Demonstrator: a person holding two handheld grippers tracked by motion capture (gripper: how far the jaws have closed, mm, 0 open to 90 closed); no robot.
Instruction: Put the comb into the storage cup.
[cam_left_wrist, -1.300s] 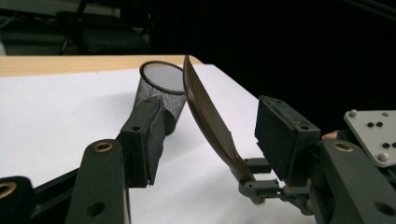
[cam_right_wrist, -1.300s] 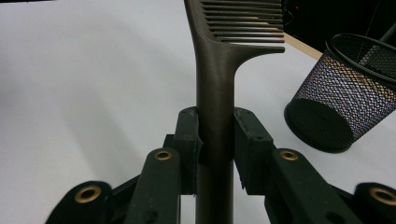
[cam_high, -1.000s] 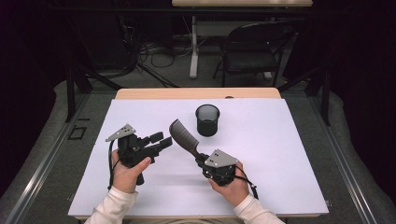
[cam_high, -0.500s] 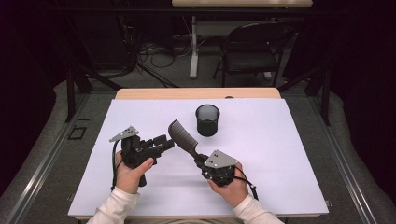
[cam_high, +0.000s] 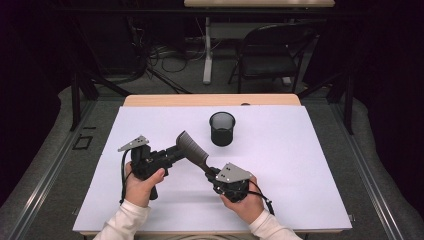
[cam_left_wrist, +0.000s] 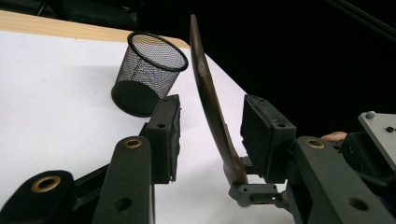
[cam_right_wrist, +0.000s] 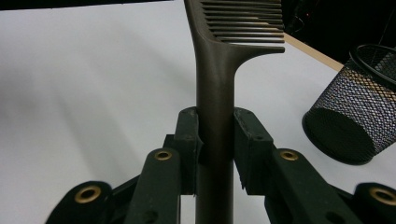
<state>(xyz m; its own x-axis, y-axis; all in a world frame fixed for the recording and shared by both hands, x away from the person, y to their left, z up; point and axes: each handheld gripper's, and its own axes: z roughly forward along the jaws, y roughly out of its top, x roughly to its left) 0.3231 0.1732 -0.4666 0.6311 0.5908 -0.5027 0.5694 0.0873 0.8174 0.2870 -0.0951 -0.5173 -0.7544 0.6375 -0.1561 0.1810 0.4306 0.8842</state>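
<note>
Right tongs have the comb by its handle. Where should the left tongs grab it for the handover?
Probably the comb spine just above the handle, not the teeth. In the left gripper view the comb stands edge-on between the open left tongs, so its flat faces meet the pads. Close from both sides there, above the right tongs clamped on the handle.

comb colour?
Dark brown comb, clearest in the right gripper view.

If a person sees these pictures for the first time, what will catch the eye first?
First, the dark comb held up over the white table, its handle clamped in the right gripper. The left gripper is open, one finger on each side of the comb. A black mesh cup stands just behind them.
</note>
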